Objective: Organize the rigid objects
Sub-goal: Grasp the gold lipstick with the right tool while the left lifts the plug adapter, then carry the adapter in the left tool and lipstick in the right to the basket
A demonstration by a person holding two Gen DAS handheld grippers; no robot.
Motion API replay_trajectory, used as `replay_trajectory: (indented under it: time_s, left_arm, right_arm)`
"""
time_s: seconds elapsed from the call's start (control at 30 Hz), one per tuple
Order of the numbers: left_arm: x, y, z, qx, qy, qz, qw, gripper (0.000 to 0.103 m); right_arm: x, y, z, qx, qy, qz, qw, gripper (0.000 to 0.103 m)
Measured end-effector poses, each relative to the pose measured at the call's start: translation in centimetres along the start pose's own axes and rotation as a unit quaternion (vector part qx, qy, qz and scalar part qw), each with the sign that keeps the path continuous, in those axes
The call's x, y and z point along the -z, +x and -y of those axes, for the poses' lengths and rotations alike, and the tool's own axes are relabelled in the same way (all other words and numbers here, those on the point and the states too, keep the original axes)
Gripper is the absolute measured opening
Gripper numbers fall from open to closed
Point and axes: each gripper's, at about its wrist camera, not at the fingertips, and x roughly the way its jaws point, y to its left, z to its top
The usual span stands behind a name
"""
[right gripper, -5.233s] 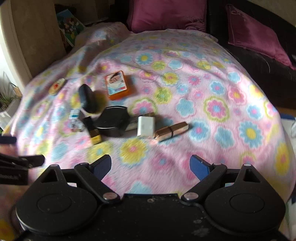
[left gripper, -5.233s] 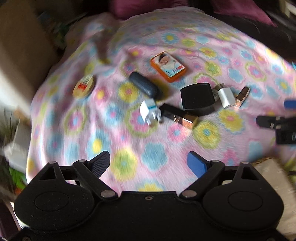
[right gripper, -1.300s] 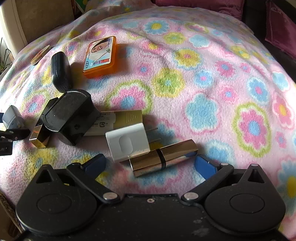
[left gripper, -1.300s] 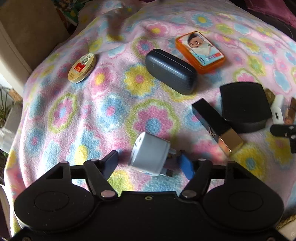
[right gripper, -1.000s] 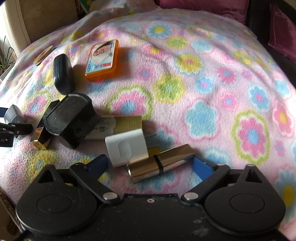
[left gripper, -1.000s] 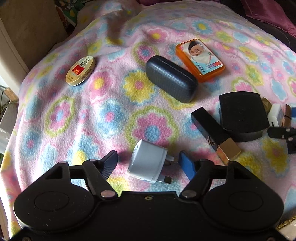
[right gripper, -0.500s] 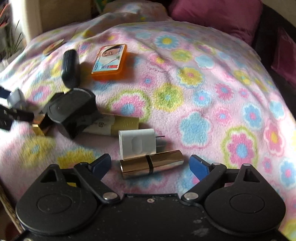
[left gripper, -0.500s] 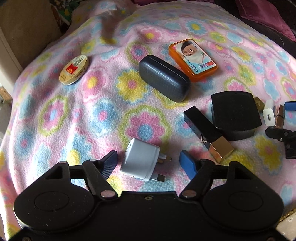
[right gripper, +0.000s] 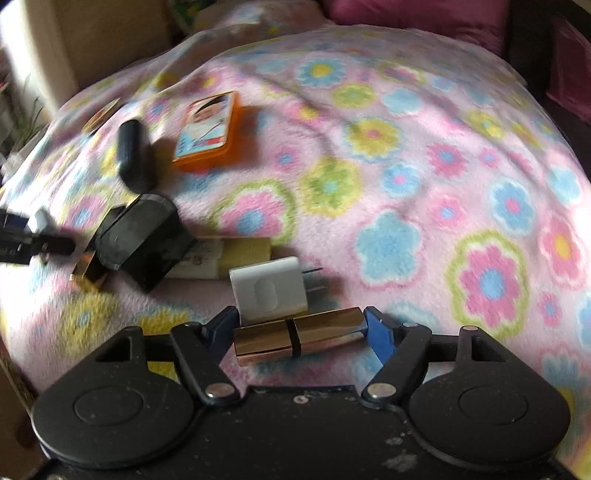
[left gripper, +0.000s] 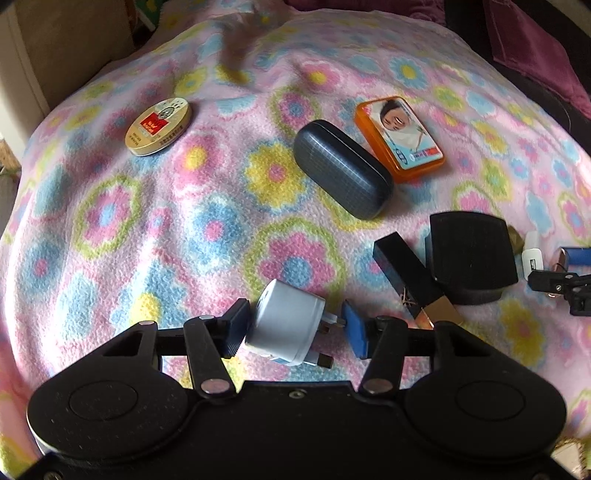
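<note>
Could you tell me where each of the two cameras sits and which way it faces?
Left wrist: on the left gripper, looking steeply down along its closing fingers, which bracket a grey plug adapter on the flowered blanket.
Right wrist: on the right gripper, looking steeply down; its closing fingers bracket a gold lipstick.
Shared: orange tin, dark glasses case.

A pink flowered fleece blanket (right gripper: 406,155) covers the surface; magenta cushions (right gripper: 413,14) behind; daylight falls across.

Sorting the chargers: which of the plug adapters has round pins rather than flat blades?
The grey adapter between the left gripper pads; the white one has thin flat blades.
</note>
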Motion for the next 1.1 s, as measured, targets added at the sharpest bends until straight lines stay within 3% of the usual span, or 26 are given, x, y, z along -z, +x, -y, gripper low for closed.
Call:
replay_trajectory:
  time_s: [0.13,0.23,0.5,0.6,0.7,0.87,1.1]
  left_arm:
    - [-0.1,-0.6,-0.4,0.004,-0.021,-0.008,0.9997,0.052]
    - [0.2,-1.1,-0.5,0.005,-0.032,-0.023,0.9992,0.052]
    - [1.8,-2.5,-0.5,0.004,-0.029,-0.067,0.9973,0.052]
    - [2.7,-3.5,-0.4,0.003,-0.028,-0.084,0.9961,0.052]
    - [4.6,-5.0,0.4,-0.006,-0.013,-0.091,0.9958,0.052]
    - [8.5,-7.7,2.2,-0.019,0.025,-0.091,0.9954,0.052]
    - [10.3,-10.4,2.9,-0.011,0.032,-0.079,0.9963,0.052]
  right_arm:
    - [-0.3,-1.2,1.0,0.014,0.078,-0.002,0.997,0.073]
    - [0.1,-2.5,1.7,0.011,0.157,-0.002,0.987,0.073]
    - [3.1,-5.3,1.9,-0.026,0.368,-0.026,0.929,0.073]
    - [4.3,-7.5,0.7,-0.019,0.389,-0.035,0.920,0.073]
    - [5.2,-10.6,-1.5,-0.016,0.372,-0.030,0.928,0.073]
    - [7.0,-15.1,-5.0,0.000,0.299,-0.012,0.954,0.073]
    - [10.2,-17.8,-8.4,0.001,0.233,-0.005,0.973,0.073]
